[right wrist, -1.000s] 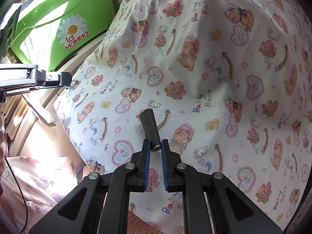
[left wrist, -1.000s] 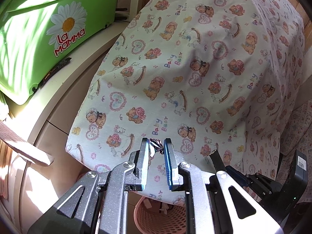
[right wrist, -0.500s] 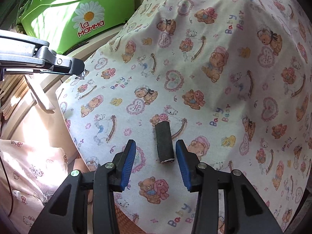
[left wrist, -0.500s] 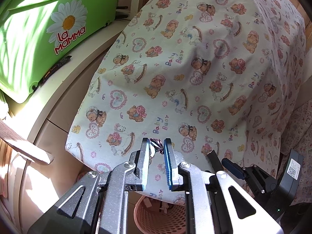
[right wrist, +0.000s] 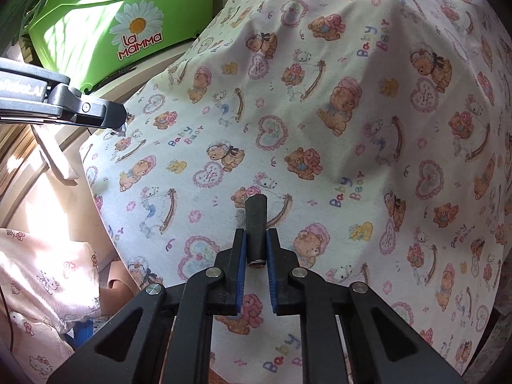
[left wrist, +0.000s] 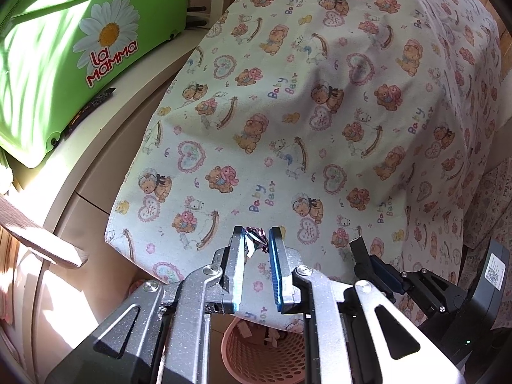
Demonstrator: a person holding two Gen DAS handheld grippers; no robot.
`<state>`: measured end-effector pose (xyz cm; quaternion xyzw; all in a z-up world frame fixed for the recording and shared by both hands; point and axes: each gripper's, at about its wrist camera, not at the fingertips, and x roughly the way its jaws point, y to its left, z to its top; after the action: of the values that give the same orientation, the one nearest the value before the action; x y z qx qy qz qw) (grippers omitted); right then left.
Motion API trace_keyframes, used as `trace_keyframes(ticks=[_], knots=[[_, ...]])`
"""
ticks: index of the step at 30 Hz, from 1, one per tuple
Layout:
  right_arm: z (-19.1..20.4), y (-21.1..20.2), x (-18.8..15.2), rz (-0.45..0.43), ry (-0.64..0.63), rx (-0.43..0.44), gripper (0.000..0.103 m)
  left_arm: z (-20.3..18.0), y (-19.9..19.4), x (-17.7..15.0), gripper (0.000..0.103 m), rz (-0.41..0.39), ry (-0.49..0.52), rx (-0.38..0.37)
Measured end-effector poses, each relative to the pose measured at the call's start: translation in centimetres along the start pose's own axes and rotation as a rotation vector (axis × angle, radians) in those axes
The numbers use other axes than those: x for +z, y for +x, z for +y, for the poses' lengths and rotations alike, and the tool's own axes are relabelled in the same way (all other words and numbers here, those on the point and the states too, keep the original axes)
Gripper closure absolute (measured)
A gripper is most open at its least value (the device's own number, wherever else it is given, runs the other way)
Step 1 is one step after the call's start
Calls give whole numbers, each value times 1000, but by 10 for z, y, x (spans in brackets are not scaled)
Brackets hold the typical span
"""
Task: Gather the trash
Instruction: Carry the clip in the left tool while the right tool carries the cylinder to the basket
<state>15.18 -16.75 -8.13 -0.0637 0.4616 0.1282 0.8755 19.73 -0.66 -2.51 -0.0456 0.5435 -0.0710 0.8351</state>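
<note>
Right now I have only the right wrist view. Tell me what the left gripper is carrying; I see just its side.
Observer: The left gripper is pinching a small crumpled wrapper, dark with white and pink, between its pads.
Operator: Report whether a bin sits under it.
Observer: A pink basket stands below the edge of the bear-print cloth, under that gripper, with some scraps already inside.
Operator: Confirm my dark cylinder shows from that side.
Observer: Yes, the dark cylinder sticks up out of the right gripper, just right of the left gripper.
</note>
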Motion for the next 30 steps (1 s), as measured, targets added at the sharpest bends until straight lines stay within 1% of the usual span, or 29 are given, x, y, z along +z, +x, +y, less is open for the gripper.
trace_keyframes(ticks=[5,11,15,19,23,26,30], knots=[[-12,-12,-1,-19,82,19,90,-3,1,-5,89,-1,5,7],[-18,-28,-1,-49,114,20,90,-8,11,-14,89,32,15,10],[-20,-38,-1,-70,140,22,90,-12,12,-22,89,30,31,20],[-17,-46,-5,-83,145,21,90,-21,13,-32,89,31,69,33],[-13,-54,-13,-92,134,5,90,-27,9,-42,89,16,99,48],[-10,-63,-21,-103,133,13,90,-30,5,-51,89,4,121,63],[-4,-76,-35,-113,140,33,90,-29,5,-65,89,31,120,46]])
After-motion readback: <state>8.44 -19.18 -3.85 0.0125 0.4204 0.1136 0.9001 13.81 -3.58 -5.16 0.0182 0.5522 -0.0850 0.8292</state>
